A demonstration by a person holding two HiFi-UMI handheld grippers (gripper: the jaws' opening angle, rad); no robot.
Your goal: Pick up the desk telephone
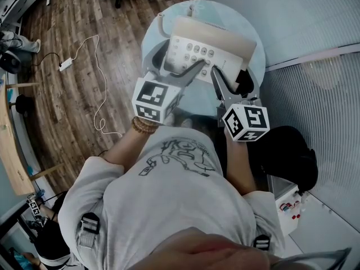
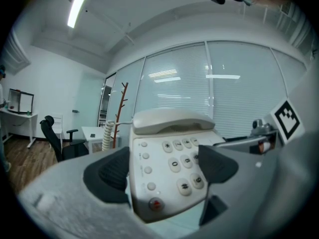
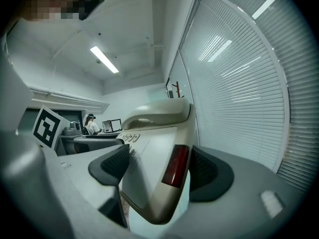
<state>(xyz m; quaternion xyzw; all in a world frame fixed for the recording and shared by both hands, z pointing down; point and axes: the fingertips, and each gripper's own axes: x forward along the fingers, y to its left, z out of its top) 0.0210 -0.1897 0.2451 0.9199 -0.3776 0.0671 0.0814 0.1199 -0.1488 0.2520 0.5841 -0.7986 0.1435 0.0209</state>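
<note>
Cream plastic desk telephone (image 1: pixel 191 49): head view, 12 o'clock, over round pale-blue bench (image 1: pixel 151 38); bench contact unclear. Both grippers hold near edge only. Risk: far end droops, cream handset (image 1: pixel 216 35) slides off.
Left gripper view: left gripper (image 1: pixel 177 63) spread wide, clenched on keypad corner; white coiled cord (image 2: pixel 107 133) at 9 o'clock may tug.
Right gripper view: right gripper (image 1: pixel 230 82) wide, clamped on telephone's right edge.
</note>
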